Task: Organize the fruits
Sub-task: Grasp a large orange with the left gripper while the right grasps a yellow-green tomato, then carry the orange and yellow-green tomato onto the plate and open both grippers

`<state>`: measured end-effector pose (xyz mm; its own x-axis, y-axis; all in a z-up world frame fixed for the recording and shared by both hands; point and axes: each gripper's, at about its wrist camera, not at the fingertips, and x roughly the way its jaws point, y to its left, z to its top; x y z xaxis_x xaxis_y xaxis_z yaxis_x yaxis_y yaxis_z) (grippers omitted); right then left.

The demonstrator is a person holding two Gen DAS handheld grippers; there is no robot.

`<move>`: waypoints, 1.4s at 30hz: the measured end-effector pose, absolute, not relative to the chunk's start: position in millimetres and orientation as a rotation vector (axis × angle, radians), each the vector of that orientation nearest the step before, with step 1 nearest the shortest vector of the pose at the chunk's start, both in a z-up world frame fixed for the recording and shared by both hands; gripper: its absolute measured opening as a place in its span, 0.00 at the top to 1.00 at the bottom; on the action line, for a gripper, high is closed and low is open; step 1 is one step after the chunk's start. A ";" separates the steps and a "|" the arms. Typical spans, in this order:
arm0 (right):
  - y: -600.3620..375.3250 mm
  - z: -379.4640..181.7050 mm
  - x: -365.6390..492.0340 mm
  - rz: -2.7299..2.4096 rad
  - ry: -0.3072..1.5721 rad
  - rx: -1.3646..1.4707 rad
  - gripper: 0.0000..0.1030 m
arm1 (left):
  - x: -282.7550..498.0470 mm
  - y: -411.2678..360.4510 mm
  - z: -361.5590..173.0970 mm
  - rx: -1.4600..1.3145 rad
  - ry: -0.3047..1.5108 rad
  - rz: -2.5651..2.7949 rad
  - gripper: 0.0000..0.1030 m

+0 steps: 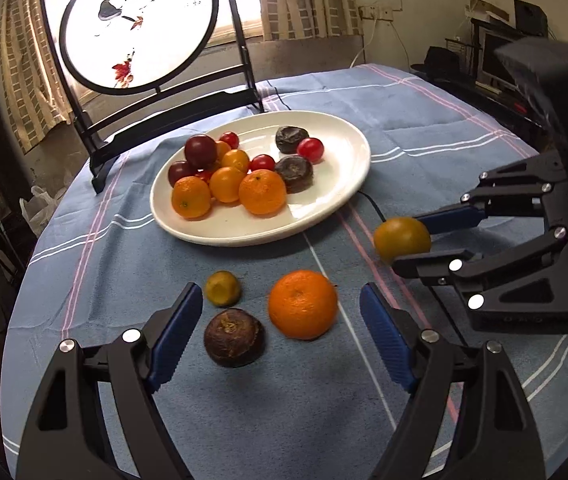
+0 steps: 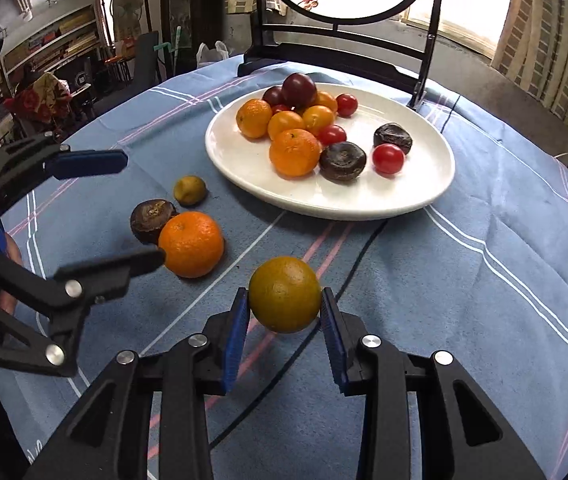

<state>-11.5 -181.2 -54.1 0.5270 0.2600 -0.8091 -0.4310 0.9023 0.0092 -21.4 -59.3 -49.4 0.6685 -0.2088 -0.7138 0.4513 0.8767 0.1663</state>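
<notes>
The left gripper (image 1: 280,332) hangs wide open above the surface, while the right gripper (image 2: 284,312) stands clamped, lifted.

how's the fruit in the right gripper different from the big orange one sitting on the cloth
The greenish-orange fruit is dull olive-yellow; the bright orange on the cloth is vivid orange. The greenish-orange fruit is clamped between the right gripper fingers, while the bright orange lies free on the tablecloth, touching a dark brown fruit. Its skin looks smoother than the bright orange's pebbled peel. Both are round citrus, outside the plate.
</notes>
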 end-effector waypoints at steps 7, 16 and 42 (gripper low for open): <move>-198.0 -56.5 -17.6 0.404 0.932 -0.178 0.65 | -1.5 -75.4 -76.3 0.398 0.832 -0.362 0.29; -196.2 -56.6 -20.6 0.417 0.932 -0.166 0.65 | -7.5 -73.8 -74.7 0.393 0.825 -0.397 0.58; -188.8 20.8 21.1 0.379 0.738 -0.104 0.65 | 52.7 -46.5 11.9 0.197 0.677 -0.259 0.58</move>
